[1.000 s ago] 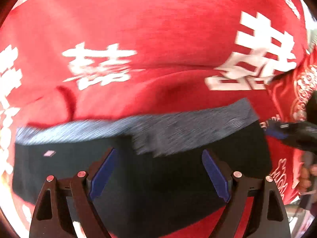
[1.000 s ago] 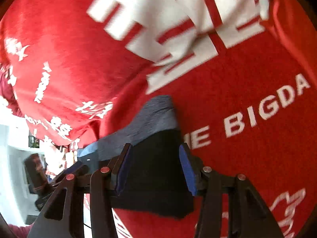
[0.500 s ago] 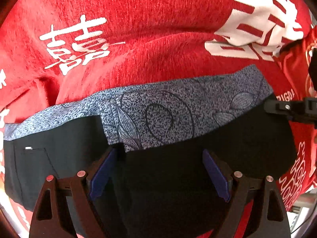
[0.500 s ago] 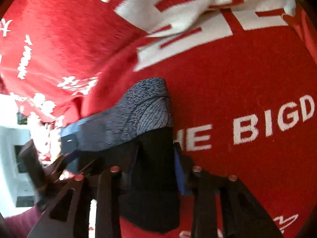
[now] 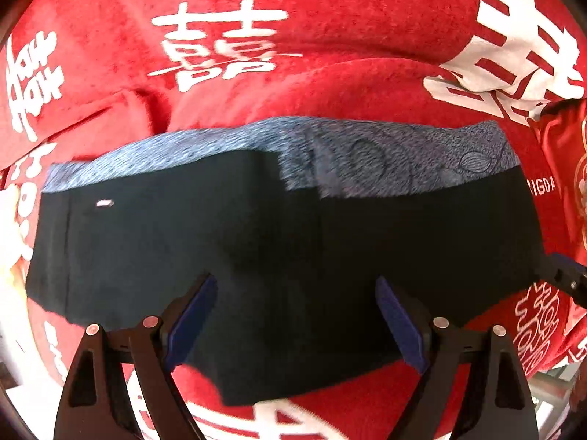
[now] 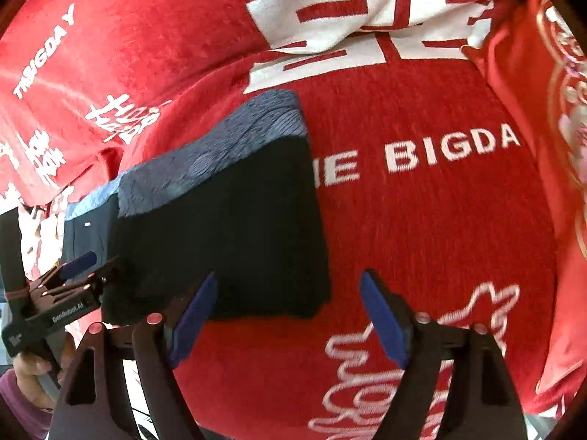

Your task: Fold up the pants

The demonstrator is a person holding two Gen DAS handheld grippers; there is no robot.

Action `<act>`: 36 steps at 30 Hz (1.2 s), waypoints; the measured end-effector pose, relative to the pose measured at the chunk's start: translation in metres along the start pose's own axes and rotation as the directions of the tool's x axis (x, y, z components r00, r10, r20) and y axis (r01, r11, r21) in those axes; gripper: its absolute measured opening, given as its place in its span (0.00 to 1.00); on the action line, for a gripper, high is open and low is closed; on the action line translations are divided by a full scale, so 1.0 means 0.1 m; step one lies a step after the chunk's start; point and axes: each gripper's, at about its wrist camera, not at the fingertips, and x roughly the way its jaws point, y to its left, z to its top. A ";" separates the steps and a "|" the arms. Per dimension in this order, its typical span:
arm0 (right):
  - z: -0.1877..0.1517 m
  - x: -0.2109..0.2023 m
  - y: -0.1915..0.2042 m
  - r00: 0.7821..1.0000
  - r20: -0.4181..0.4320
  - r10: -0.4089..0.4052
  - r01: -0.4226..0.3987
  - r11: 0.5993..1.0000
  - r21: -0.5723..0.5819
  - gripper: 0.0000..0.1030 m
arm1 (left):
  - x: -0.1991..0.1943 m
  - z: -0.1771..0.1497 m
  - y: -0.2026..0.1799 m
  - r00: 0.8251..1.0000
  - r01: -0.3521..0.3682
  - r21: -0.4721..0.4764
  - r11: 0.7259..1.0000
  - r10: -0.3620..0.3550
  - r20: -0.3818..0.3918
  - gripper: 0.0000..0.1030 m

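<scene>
Right gripper [image 6: 286, 315] jaws just opened — off pants [image 6: 227, 227].

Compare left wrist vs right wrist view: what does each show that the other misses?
Left wrist only: the full width of the folded black pants, including the small white tag near the left end.

Right wrist only: the left tongs from outside, and the sleeved hand holding them; the right tongs, just opened and off the cloth.

Both: the pants' blue-grey patterned band, the red printed blanket.

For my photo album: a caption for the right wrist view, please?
Open right hand-held gripper above folded black pants on a red blanket.
</scene>
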 end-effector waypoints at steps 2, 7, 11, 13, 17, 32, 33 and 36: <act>-0.07 -0.01 0.12 1.000 0.001 -0.001 0.001 1.000 -0.001 0.82 | -0.05 -0.05 0.08 1.000 0.007 -0.008 1.000 -0.007 -0.001 0.91; -0.18 0.01 0.45 1.000 -0.023 0.002 -0.002 1.000 -0.010 0.84 | -0.13 -0.14 0.30 1.000 -0.004 -0.024 1.000 0.004 0.002 1.00; -0.27 0.09 0.74 0.999 -0.049 0.007 -0.009 0.999 -0.042 0.84 | -0.15 -0.23 0.52 1.000 -0.025 -0.054 0.998 0.024 -0.016 1.00; -0.30 0.14 0.88 0.998 -0.066 0.010 -0.014 0.998 -0.060 0.84 | -0.17 -0.28 0.63 0.999 -0.033 -0.072 0.997 0.032 -0.019 1.00; -0.37 0.24 1.15 0.995 -0.101 0.017 -0.027 0.995 -0.097 0.85 | -0.18 -0.38 0.86 0.999 -0.049 -0.106 0.993 0.047 -0.024 1.00; -0.45 0.42 1.83 0.990 -0.140 -0.010 -0.021 0.975 -0.220 0.85 | -0.20 -0.53 1.51 1.000 -0.015 -0.231 0.973 0.014 -0.003 1.00; -0.45 0.42 1.86 0.990 -0.140 -0.011 -0.021 0.974 -0.228 0.85 | -0.19 -0.54 1.56 1.000 -0.011 -0.247 0.969 0.012 0.000 1.00; -0.46 0.45 1.96 0.990 -0.142 -0.015 -0.021 0.969 -0.247 0.85 | -0.15 -0.58 1.73 1.000 -0.018 -0.285 0.958 0.017 -0.007 1.00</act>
